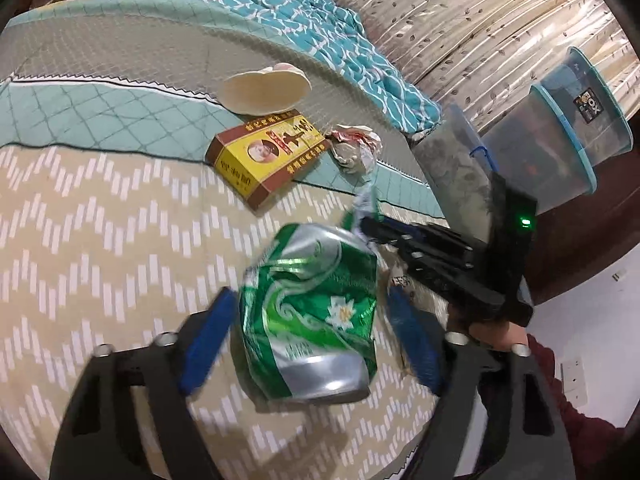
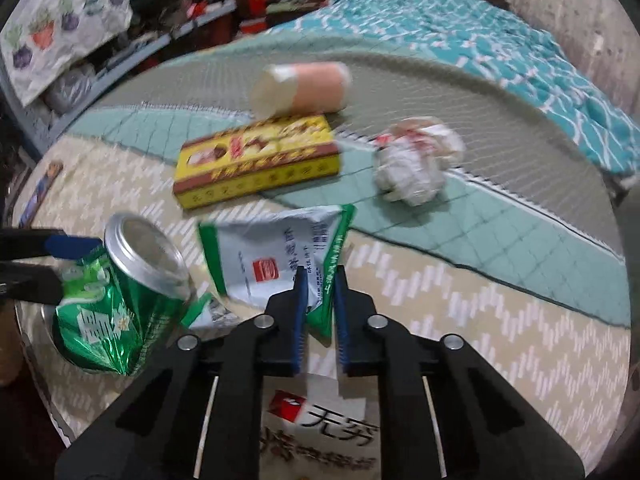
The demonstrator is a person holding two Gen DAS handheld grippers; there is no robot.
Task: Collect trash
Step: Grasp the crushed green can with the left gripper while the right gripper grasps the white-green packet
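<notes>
A: Starting with the left tongs (image 1: 312, 298): apart or together?

B: Apart, straddling a dented green can (image 1: 308, 312). Lying on its side on the zigzag bedspread (image 1: 100, 240), squarely between the blue pads (image 1: 208, 344). Close against one pad, with a sliver of gap at the other (so not squeezed, as far as can be seen).

A: And the right tongs (image 2: 320, 280)?

B: Clamped together on the green edge of a silvery snack packet (image 2: 276, 252). Fanned out ahead of the tips, just right of the can.

A: Anything underneath?

B: Directly below those tongs, a pale bag (image 2: 320, 420) with a red logo and dark lettering.

A: And farther out?

B: Beyond both pairs of tongs, a yellow and brown box (image 1: 266, 156), flat on the bedspread. Just past that, a cream and peach cup (image 1: 260, 94) tipped on its side. Right of the box and a little apart from it, a ball of crumpled paper (image 1: 352, 148). Farther still, a rumpled teal quilt (image 1: 320, 32).

A: Off to the side?

B: Well right of the left tongs, stacked clear tubs (image 1: 560, 128) with blue rims.
</notes>
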